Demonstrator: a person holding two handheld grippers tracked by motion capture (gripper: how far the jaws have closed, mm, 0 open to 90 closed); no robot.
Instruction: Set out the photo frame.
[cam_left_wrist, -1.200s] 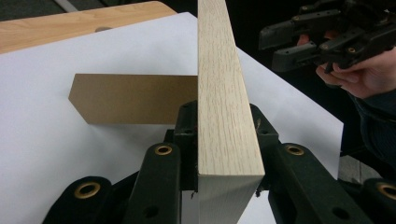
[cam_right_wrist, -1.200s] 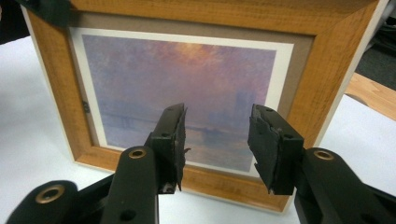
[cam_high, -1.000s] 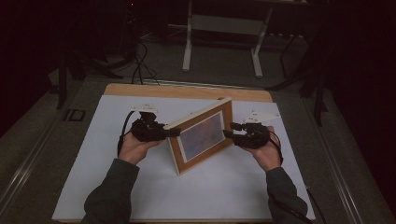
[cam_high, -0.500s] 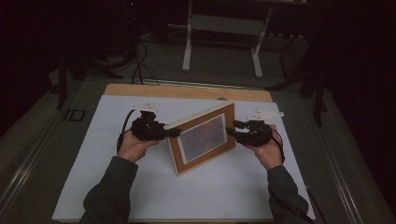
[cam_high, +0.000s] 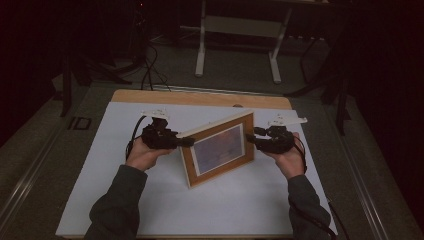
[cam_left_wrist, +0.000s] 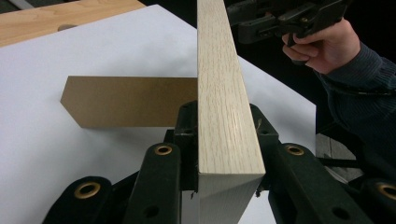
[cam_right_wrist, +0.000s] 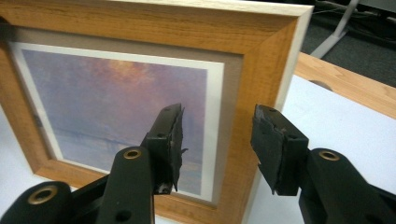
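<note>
Standing upright near the middle of the white surface (cam_high: 150, 210), a wood picture frame (cam_high: 218, 149) rests on its lower edge, turned at an angle so its pictured face looks toward the near right corner. The print inside shows a hazy purple and orange sky behind a pale mat. A brown cardboard stand (cam_left_wrist: 126, 101) juts from the frame's back and lies out over the white sheet toward the far edge.

The left gripper (cam_high: 186, 141) meets the frame's left end, and its fingers (cam_left_wrist: 187, 128) are clamped on the frame's pale side edge, one pad on each face, as the left gripper view makes plain. The left hand (cam_high: 145, 155) sits on the surface behind it, sleeve running back to the near edge.

The right gripper (cam_high: 251, 136) is at the frame's right end. In the right gripper view its fingers (cam_right_wrist: 170, 135) stand apart with a clear gap on either side of the frame's right border; they have just been opening, and the pads do not appear to press the wood, though whether the left pad brushes the glass is hard to judge. The right hand (cam_high: 287, 157) holds the tool just beside the frame, toward the right edge of the surface.

A strip of bare wood (cam_high: 200, 97) shows along the far edge beyond the white sheet.
</note>
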